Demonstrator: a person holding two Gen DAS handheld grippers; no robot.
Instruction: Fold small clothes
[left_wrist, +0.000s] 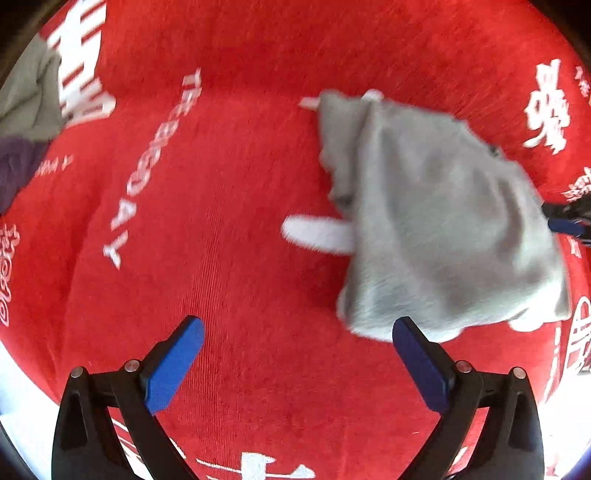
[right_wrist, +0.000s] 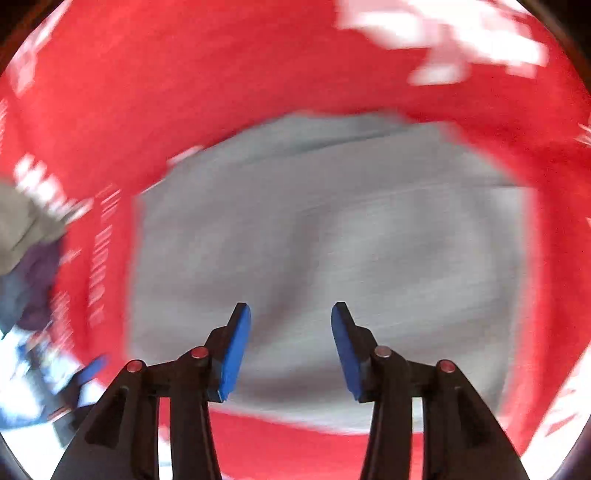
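A small grey garment (left_wrist: 439, 218) with white trim lies partly folded on a red cloth with white lettering (left_wrist: 221, 184). My left gripper (left_wrist: 297, 354) is open and empty, just left of and in front of the garment's near edge. In the right wrist view the grey garment (right_wrist: 332, 240) fills the middle, blurred by motion. My right gripper (right_wrist: 291, 343) is open and empty, hovering over the garment's near part. The right gripper's blue tip (left_wrist: 565, 225) shows at the garment's far right edge in the left wrist view.
A pile of other clothes, grey-green and purple (left_wrist: 26, 122), lies at the far left; it also shows in the right wrist view (right_wrist: 26, 251). The red cloth's edge with a pale surface beyond it (left_wrist: 14, 387) is at the lower left.
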